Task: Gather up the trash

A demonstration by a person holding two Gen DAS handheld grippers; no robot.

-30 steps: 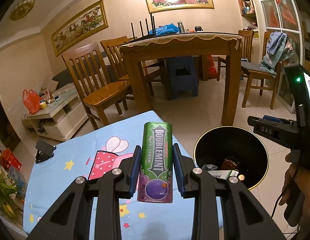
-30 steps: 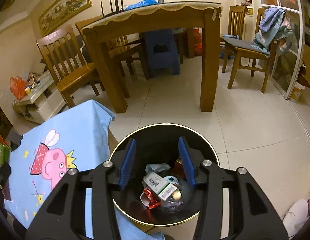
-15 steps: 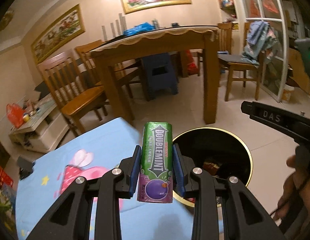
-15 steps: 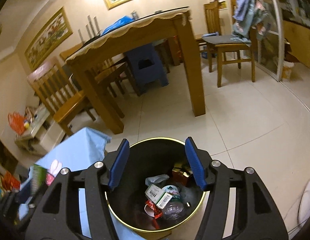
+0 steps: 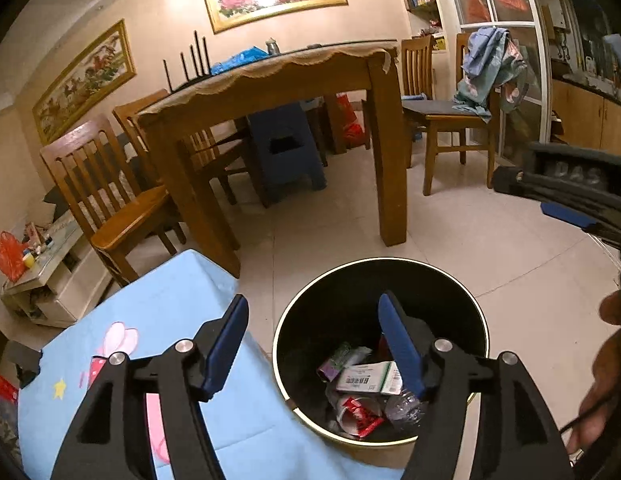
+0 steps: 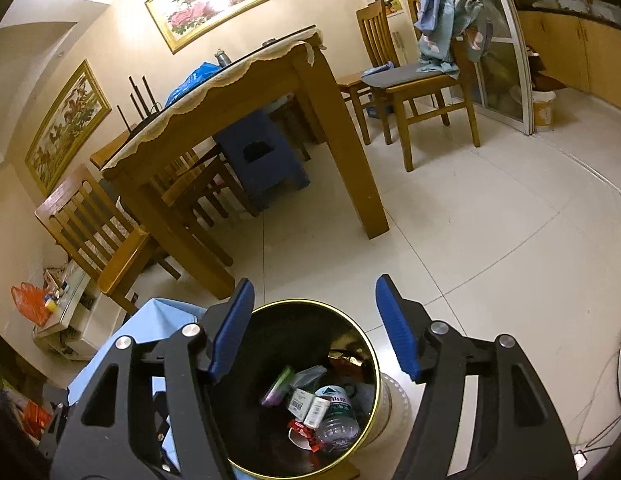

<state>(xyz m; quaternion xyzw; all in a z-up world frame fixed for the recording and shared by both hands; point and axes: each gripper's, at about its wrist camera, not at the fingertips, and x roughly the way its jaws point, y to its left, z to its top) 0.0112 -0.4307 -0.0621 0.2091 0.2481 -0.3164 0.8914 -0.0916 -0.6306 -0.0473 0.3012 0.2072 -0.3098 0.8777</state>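
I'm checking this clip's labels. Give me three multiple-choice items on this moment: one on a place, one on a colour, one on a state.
1. Where is the green gum pack?
A. on the blue cloth
B. inside the black bin
C. on the floor tiles

2. What colour is the bin's rim?
A. gold
B. red
C. white

3. How does the left gripper stand?
A. shut on the gum pack
B. shut on nothing
C. open and empty

Answers:
1 B, the pack lies among the trash in the bin, beside the white box.
2 A, a gold ring edges the black wall in both views.
3 C, its jaws have just been opening and nothing is between the blue pads.
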